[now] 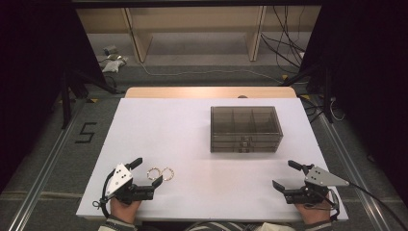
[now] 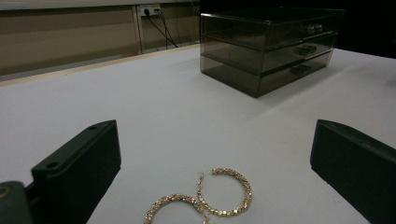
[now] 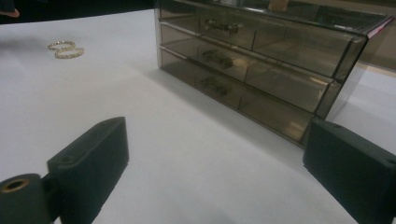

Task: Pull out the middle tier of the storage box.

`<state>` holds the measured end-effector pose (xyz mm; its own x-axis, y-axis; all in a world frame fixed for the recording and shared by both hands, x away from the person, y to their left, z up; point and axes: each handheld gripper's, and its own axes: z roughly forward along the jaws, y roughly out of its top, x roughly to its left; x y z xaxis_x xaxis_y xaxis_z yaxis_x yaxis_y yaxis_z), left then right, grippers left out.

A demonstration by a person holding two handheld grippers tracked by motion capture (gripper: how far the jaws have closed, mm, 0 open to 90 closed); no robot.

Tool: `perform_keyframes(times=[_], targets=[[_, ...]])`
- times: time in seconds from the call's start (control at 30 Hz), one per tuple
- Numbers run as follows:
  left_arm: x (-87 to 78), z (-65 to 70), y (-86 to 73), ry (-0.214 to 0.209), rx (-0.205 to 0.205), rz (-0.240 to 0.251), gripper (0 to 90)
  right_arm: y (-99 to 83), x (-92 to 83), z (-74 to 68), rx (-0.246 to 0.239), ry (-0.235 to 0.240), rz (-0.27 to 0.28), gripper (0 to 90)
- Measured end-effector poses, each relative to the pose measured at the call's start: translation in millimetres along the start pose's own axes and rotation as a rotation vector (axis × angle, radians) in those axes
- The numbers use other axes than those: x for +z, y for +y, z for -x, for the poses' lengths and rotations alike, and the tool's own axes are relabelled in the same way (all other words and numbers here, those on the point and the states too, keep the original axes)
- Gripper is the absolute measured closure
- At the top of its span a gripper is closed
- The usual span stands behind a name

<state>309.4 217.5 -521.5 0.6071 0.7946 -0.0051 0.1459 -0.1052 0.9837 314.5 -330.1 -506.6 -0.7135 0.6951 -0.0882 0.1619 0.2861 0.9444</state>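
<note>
— Where did things stand on the white table (image 1: 202, 144)?

— Two gold hoop earrings (image 2: 201, 200) lay flat just ahead of the left gripper (image 1: 146, 173), touching each other at their rims. Its jaws stood wide apart with nothing between them. The right gripper (image 1: 286, 175) rested near the table's front right edge, jaws equally wide and empty, facing the smoked acrylic drawer box (image 1: 245, 129), whose three drawers looked closed.

— What could have gone wrong?

— I judged the thin hoops the main risk. Lying flat, they offered little to pinch, so closing jaws might have skidded one across the smooth surface or snagged both at once where they touched.

— And the box?

— It looked light. A pull on a small drawer handle (image 3: 223, 26) could have dragged the whole box forward unless it was steadied.
</note>
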Motion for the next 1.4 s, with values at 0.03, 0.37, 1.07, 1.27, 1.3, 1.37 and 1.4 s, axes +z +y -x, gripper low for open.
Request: perform_keyframes(times=[0.03,0.37,1.07,1.27,1.3,1.37,1.4], targets=[[-0.6,-0.5,-0.1,0.006,-0.001,-0.002,1.4,0.0,0.0,0.0,0.000,0.000,0.000,7.4],[-2.5,5.9,1.8,0.049,0.067,-0.026,1.4,-1.3,0.0,0.8,0.031,-0.005,-0.004,5.6],[-7.3,3.2,3.1,0.048,0.044,-0.024,2.6,2.6,5.1,-2.3,0.033,-0.012,-0.005,1.0],[-8.3,2.8,3.6,0.052,0.048,-0.028,2.8,11.9,13.3,-4.2,0.037,0.007,-0.020,1.4],[-8.3,2.8,3.6,0.052,0.048,-0.028,2.8,11.9,13.3,-4.2,0.037,0.007,-0.020,1.4],[-8.7,2.7,3.7,0.053,0.046,-0.026,2.9,17.8,15.3,-4.8,0.049,0.019,-0.040,5.4],[-9.0,2.9,3.8,0.055,0.047,-0.027,2.9,23.7,18.1,-6.2,0.048,0.032,-0.049,7.0]])
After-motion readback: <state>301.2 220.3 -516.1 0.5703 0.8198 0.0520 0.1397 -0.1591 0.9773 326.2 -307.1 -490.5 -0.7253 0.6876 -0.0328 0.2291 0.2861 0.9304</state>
